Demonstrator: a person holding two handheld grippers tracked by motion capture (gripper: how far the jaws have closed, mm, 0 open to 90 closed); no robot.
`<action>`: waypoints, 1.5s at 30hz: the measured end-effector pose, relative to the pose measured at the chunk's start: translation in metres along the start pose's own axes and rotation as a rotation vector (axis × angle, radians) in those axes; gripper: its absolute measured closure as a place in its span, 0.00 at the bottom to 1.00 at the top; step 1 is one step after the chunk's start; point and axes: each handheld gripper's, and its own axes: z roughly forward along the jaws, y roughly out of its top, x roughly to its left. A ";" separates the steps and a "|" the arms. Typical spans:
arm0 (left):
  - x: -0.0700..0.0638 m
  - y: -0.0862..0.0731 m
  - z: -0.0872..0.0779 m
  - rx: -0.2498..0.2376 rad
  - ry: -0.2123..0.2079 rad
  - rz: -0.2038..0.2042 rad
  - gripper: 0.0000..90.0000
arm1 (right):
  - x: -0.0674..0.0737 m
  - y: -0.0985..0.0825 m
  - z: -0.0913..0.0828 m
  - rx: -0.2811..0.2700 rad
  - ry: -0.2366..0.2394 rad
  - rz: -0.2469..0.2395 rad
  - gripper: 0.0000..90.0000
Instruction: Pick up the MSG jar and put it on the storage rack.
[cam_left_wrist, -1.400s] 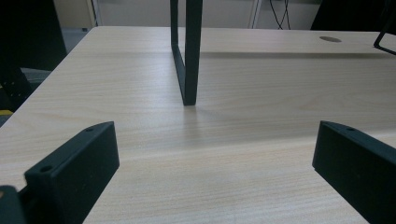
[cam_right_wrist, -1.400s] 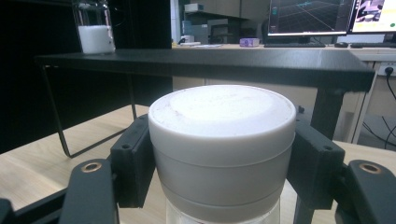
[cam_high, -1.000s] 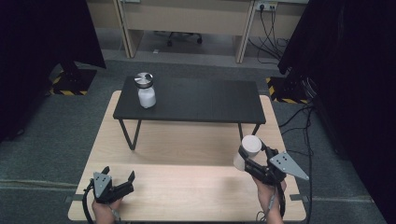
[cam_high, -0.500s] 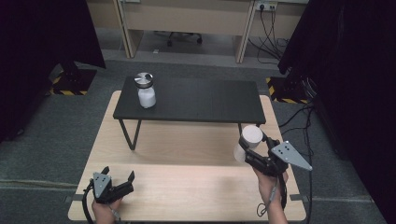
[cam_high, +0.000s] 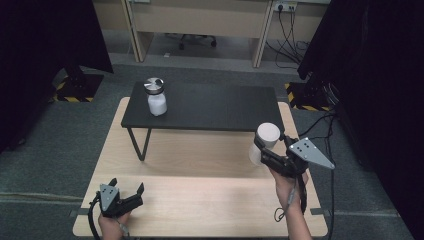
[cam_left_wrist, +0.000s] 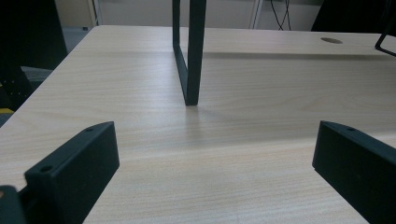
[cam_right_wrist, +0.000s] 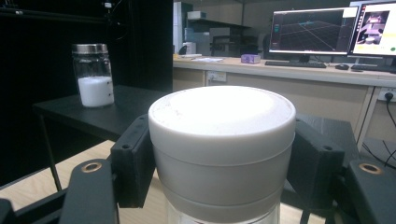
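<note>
The right gripper (cam_high: 263, 146) clasps a white-lidded jar (cam_high: 265, 141) beside the black metal side table (cam_high: 215, 107) (left gripper (cam_high: 127, 192) gapes).

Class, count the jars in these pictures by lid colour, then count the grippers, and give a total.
Jars with a white lid: 1, the white-lidded jar held in the right gripper.
Jars with a silver lid: 1, the silver-lidded jar on the black table.
Grippers: 2, counting the left gripper.
Total: 4
</note>
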 end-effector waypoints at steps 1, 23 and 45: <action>0.000 0.000 0.000 -0.002 -0.001 0.000 0.00 | 0.000 0.002 0.001 -0.001 0.001 0.000 0.38; 0.004 -0.003 -0.001 -0.021 -0.019 -0.014 0.00 | -0.008 0.027 0.018 -0.011 0.009 -0.015 0.38; 0.005 -0.001 0.000 -0.016 -0.014 -0.028 0.00 | -0.016 0.050 0.038 -0.045 0.011 -0.027 0.38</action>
